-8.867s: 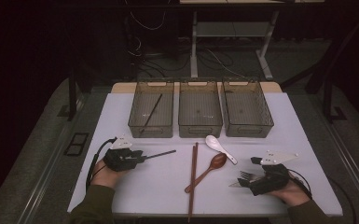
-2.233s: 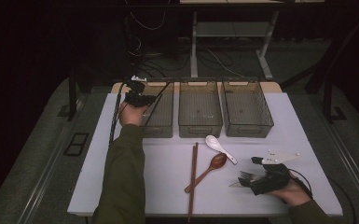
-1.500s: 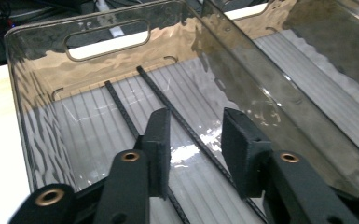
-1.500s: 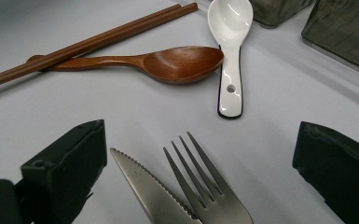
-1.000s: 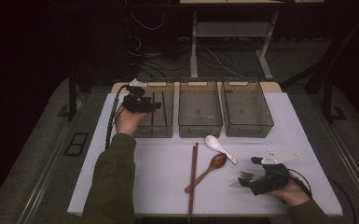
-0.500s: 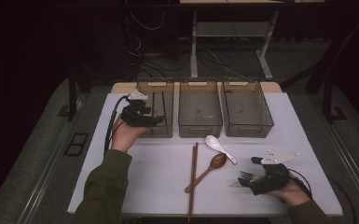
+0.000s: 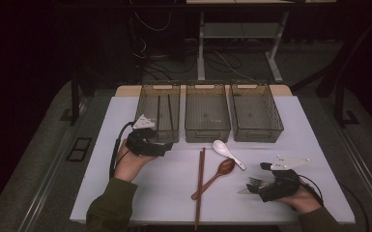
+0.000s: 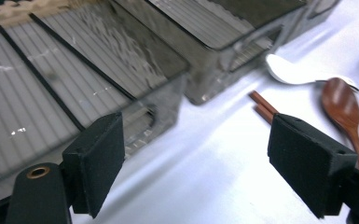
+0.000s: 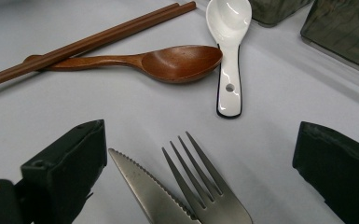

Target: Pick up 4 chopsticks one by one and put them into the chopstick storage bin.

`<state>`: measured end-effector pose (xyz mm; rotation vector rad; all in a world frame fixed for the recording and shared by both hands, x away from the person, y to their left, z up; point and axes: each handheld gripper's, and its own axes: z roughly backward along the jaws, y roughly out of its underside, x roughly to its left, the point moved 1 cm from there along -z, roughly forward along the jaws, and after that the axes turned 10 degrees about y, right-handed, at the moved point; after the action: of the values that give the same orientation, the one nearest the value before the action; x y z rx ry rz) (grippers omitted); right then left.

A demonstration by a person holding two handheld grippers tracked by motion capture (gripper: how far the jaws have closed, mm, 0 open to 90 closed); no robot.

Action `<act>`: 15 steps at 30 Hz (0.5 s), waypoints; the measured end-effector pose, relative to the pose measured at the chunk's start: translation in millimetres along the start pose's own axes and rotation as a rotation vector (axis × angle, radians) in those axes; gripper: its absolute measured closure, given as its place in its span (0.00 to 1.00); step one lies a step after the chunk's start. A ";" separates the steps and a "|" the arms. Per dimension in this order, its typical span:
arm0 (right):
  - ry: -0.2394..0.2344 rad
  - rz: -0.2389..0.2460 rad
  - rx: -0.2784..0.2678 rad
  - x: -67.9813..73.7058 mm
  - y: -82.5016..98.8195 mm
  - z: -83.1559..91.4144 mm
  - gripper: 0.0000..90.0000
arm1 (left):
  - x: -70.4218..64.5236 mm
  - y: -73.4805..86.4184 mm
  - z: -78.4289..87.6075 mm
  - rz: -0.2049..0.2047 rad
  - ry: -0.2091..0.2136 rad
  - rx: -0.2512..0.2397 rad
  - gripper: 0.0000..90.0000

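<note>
My left gripper hovers in front of the left bin, which holds two black chopsticks. Its jaws have just been opening and stand open with nothing between them. Ahead of them lie brown chopsticks, a white spoon and a wooden spoon. My right gripper rests at the near right, open. A fork and a serrated knife lie between its jaws, untouched by the pads.
Three clear bins stand in a row at the back; the middle bin and right bin hold nothing I can see. The brown chopsticks, wooden spoon and white spoon lie mid-table. White table edges are close to both hands.
My left hand has drawn back from above the left bin toward the near side. A black chopstick that lay on the table early on is now in that bin. The right hand stayed put.
</note>
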<state>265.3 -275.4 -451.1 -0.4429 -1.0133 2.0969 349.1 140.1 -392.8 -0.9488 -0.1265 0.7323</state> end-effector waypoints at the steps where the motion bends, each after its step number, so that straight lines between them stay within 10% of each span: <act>1: 0.000 0.000 0.000 0.1 0.0 0.0 0.03 | -2.1 2.3 -0.1 -0.005 0.001 0.008 0.20; 15: 0.004 0.002 -0.003 1.2 0.3 0.5 0.03 | -29.2 36.2 -13.4 -0.008 0.013 0.053 0.23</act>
<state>264.0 -274.8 -451.0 -0.4491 -1.0138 2.0960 313.8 125.8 -422.8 -0.9016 -0.0989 0.7191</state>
